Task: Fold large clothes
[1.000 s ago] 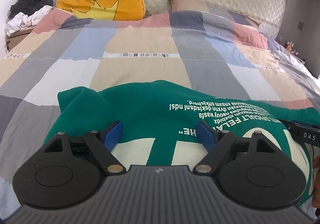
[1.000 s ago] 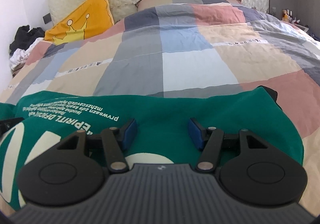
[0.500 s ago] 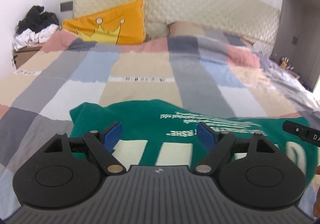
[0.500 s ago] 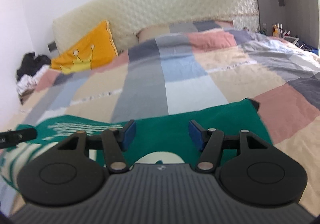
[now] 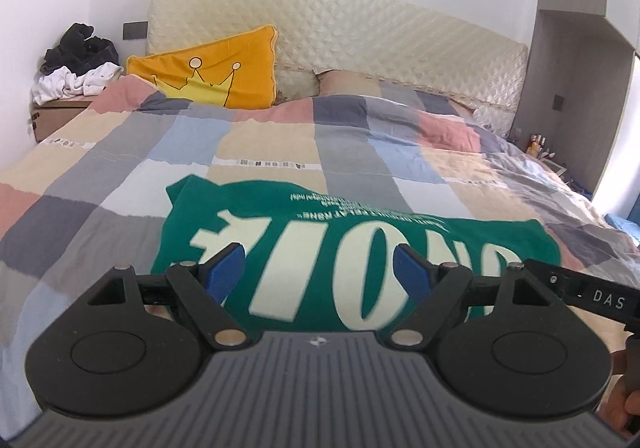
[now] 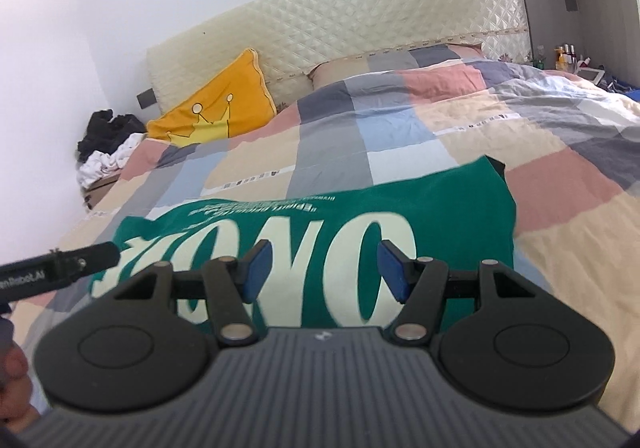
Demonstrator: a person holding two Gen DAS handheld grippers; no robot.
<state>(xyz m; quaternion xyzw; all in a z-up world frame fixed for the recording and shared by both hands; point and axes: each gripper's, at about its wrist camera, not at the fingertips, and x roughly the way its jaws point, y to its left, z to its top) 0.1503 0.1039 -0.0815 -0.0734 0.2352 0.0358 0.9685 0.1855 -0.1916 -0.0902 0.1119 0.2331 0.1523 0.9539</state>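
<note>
Both grippers have lifted and drawn back from the green sweatshirt over the last second: a second ago their blue pads sat low over the cloth, and now far more of the garment shows below them, the big cream lettering in full view. I judge that a fold has just been laid down and let go, so the next step is likely another fold or a final tidy.

The sweatshirt lies as a flattish rectangle on the near part of the patchwork duvet, printed side up, its left edge bunched a little. Far beyond it an orange crown cushion leans on the quilted headboard.

The left gripper is spread wide, nothing between its pads, hanging above the left half of the print without touching it. The right gripper is likewise wide apart and empty, above the right half.
</note>
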